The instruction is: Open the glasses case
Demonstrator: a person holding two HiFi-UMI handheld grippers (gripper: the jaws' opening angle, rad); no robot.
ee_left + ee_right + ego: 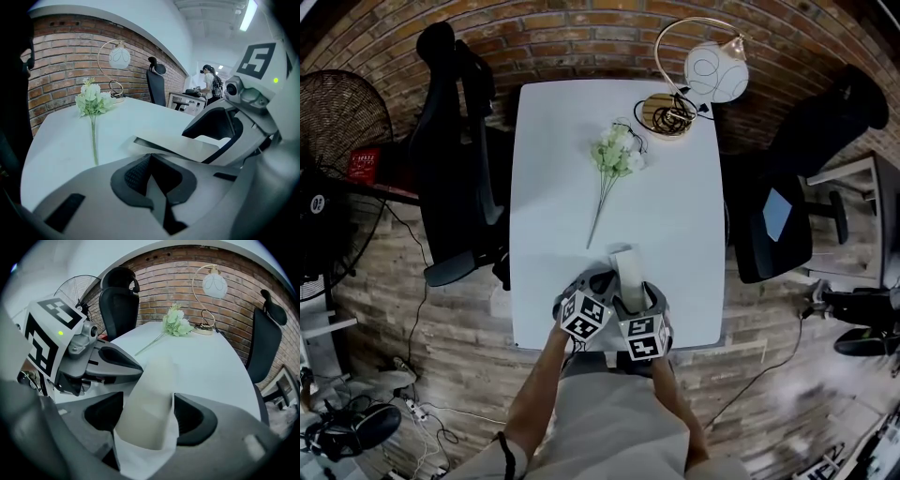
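A cream glasses case (625,267) lies at the near edge of the white table (562,187), pointing away from me. My right gripper (633,302) is shut on its near end. In the right gripper view the case (150,390) stands up between the dark pads, with a white flap hanging below them. My left gripper (602,284) comes in from the left, its pads closed together at the edge of the case's flat grey flap (183,149). How much of the flap lies between them is hidden. Each gripper sees the other close by: the right gripper (234,122), the left gripper (108,362).
A sprig of pale artificial flowers (614,159) lies mid-table. A gold lamp with a white globe (712,67) stands at the far right corner. Black office chairs (455,141) flank the table, a fan (337,122) stands at left, and cables lie on the wooden floor.
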